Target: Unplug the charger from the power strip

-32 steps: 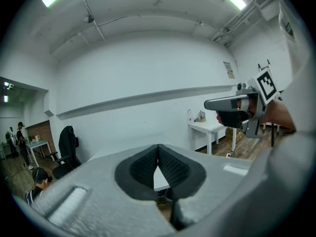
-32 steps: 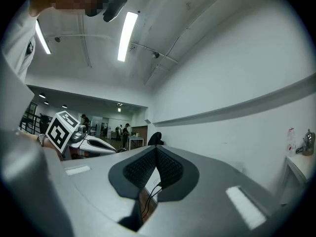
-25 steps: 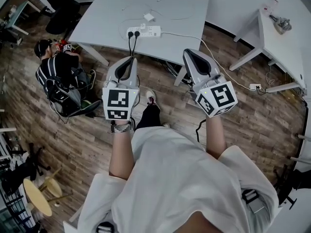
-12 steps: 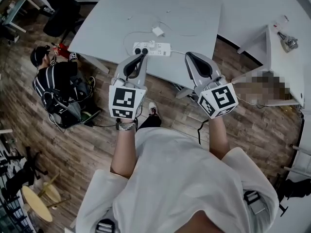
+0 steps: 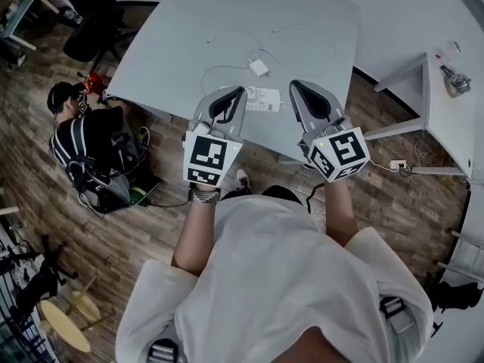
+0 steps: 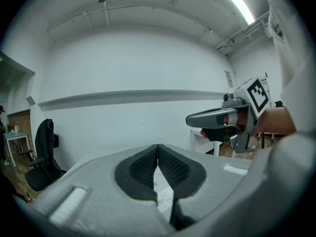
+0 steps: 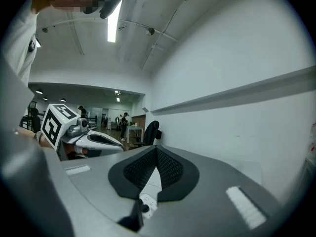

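Strip (image 5: 265, 98) lies on the table (image 5: 174, 36) close to its near edge, right in front of you and between your two grippers. Your right gripper's view shows two dark plugs (image 7: 142, 205) seated in it. In the head view, the tip of your left gripper (image 5: 240, 91) covers that end of the strip. Your left gripper is closed, pads pressed together with nothing between them. Your right gripper (image 5: 295, 85), just beside the strip's other end, is closed and empty too. Just beyond the strip sits a white adapter (image 5: 259, 67), its thin white cable (image 5: 214, 70) looping over the tabletop. Well off to your left a person (image 5: 83, 131) sits on the wood floor (image 5: 151, 225), with a black chair (image 5: 87, 29) past them. A small white side table (image 5: 446, 112) stands to your right.
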A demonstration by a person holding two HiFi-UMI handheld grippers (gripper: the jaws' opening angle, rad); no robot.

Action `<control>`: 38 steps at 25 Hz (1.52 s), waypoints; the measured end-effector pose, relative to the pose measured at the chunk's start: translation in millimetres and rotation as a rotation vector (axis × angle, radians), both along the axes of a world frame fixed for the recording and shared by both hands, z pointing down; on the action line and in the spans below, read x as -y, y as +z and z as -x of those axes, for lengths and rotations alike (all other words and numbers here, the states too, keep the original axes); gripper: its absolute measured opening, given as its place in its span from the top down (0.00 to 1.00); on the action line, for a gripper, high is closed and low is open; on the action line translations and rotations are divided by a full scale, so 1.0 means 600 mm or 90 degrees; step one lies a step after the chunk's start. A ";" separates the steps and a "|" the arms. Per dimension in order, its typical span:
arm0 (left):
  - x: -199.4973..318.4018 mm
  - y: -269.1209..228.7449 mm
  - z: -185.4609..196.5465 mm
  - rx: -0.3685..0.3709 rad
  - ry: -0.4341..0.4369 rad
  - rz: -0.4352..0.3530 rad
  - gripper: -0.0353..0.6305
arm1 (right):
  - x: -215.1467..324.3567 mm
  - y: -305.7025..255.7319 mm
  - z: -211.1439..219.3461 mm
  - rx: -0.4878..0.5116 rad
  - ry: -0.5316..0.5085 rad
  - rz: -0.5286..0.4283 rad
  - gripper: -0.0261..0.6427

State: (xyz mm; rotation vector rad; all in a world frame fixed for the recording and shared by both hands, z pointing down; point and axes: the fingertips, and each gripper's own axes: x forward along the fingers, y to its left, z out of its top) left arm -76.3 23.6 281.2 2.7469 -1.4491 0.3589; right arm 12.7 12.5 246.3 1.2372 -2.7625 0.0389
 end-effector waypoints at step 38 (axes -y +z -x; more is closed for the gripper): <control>0.107 0.378 -0.045 0.069 -0.035 0.354 0.82 | 0.150 0.419 0.007 -0.186 -0.100 0.186 0.96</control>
